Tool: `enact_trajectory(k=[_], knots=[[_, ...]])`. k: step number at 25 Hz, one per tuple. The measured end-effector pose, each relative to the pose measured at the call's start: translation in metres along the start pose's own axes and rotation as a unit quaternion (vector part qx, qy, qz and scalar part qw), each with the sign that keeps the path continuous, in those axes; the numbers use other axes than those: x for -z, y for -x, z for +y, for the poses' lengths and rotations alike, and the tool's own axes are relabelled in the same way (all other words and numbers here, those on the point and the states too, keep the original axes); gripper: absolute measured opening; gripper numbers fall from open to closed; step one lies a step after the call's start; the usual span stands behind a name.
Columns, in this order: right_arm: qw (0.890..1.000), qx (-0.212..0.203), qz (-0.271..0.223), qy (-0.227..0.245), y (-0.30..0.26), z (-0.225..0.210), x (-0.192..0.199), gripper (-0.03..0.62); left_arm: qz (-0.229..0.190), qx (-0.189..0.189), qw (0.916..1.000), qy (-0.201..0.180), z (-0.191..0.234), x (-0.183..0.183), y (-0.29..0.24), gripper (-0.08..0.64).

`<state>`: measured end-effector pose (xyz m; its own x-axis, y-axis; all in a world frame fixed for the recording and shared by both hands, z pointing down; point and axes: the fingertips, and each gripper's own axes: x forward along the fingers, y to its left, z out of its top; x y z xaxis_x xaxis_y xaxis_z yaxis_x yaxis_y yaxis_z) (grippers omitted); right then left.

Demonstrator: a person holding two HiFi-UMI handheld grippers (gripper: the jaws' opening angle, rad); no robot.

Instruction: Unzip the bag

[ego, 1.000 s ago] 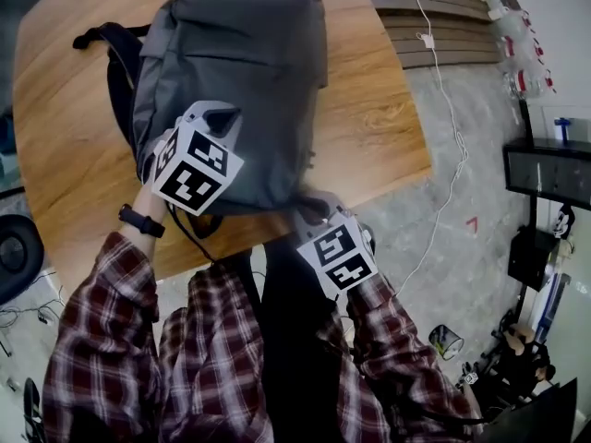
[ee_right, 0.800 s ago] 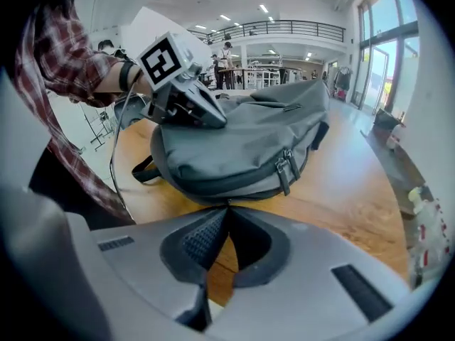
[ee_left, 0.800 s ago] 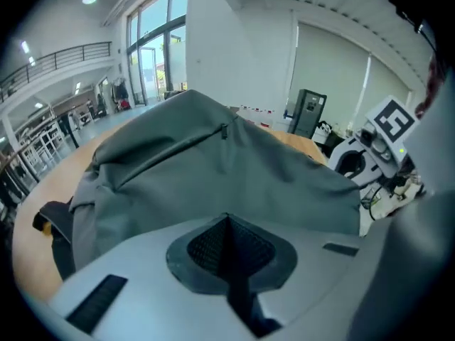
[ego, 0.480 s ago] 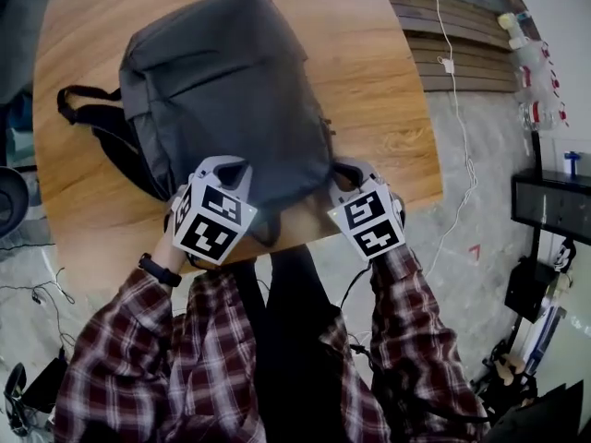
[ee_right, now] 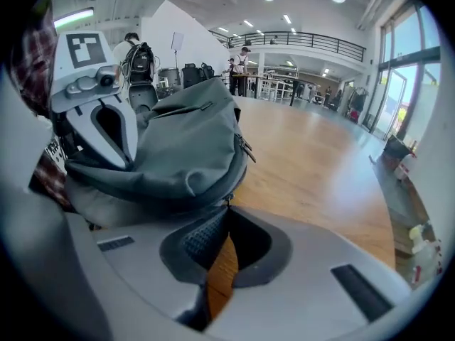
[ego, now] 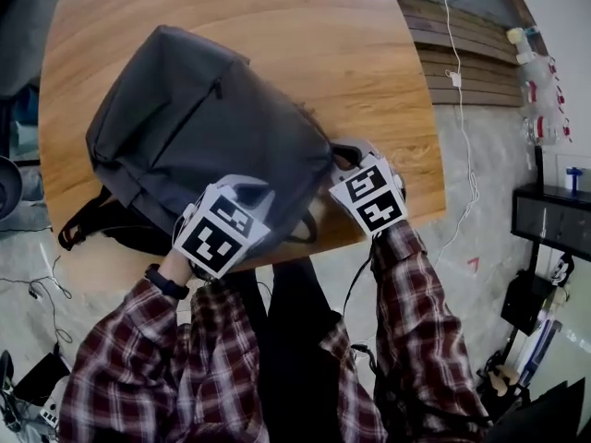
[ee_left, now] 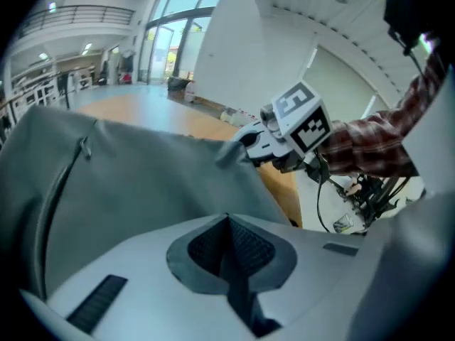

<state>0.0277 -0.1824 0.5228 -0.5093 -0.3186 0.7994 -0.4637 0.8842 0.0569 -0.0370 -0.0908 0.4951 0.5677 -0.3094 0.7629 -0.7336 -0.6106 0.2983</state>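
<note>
Bag (ego: 203, 137) lies on the table (ego: 369, 63), my left gripper (ee_left: 228, 217) pinched shut on the bag's near edge, right gripper (ee_right: 226, 209) closed on the pull (ee_right: 226, 199) at its near right corner, zip running away up that side.

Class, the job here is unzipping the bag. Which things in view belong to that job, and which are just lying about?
Belong to the job: backpack; zip pull, pinched by the right gripper; left gripper, shut on the backpack; wooden table under it.

Lying about: white cable on the floor; bottles by the wall; black cabinet.
</note>
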Motion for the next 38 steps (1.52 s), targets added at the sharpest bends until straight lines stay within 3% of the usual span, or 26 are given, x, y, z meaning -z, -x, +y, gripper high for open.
enact_trajectory(k=[2, 4, 6, 8, 10, 11, 14, 20, 30, 34, 38], knots=[[1.000, 0.001, -0.004, -0.002, 0.003, 0.003, 0.000, 0.018, -0.035, 0.002, 0.9976, -0.060, 0.007, -0.031, 0.001, 0.006], [1.000, 0.004, -0.004, 0.001, 0.005, 0.005, 0.000, 0.018, -0.063, -0.011, 0.9885, -0.137, 0.012, -0.064, -0.008, 0.008], [1.000, 0.007, -0.004, 0.001, 0.007, 0.006, -0.001, 0.018, -0.060, -0.024, 0.9690, -0.238, 0.013, -0.086, -0.023, 0.008], [1.000, 0.011, 0.000, 0.004, 0.009, 0.006, -0.001, 0.018, -0.036, -0.020, 0.9419, -0.333, 0.009, -0.092, -0.040, 0.008], [1.000, 0.013, 0.011, 0.013, 0.010, 0.007, 0.004, 0.018, -0.016, 0.000, 0.9234, -0.383, 0.007, -0.087, -0.054, 0.008], [1.000, 0.012, 0.014, 0.014, 0.010, 0.008, 0.008, 0.018, -0.015, 0.012, 0.9217, -0.387, 0.007, -0.085, -0.058, 0.007], [1.000, 0.008, 0.013, 0.001, 0.014, 0.014, 0.017, 0.018, -0.025, 0.038, 0.9307, -0.363, 0.010, -0.082, -0.065, 0.008], [0.999, 0.002, 0.003, -0.049, 0.029, 0.034, 0.030, 0.018, -0.017, 0.057, 0.9418, -0.331, 0.020, -0.088, -0.075, 0.008], [0.991, -0.023, -0.046, -0.121, 0.057, 0.109, 0.013, 0.018, -0.028, -0.032, 0.9686, -0.245, 0.087, -0.131, -0.076, 0.006], [0.991, -0.031, -0.059, -0.118, 0.055, 0.123, 0.003, 0.018, -0.045, -0.082, 0.9697, -0.226, 0.112, -0.147, -0.077, 0.008], [0.992, -0.020, -0.047, -0.113, 0.050, 0.112, 0.023, 0.018, -0.050, -0.080, 0.9657, -0.242, 0.102, -0.135, -0.067, 0.008]])
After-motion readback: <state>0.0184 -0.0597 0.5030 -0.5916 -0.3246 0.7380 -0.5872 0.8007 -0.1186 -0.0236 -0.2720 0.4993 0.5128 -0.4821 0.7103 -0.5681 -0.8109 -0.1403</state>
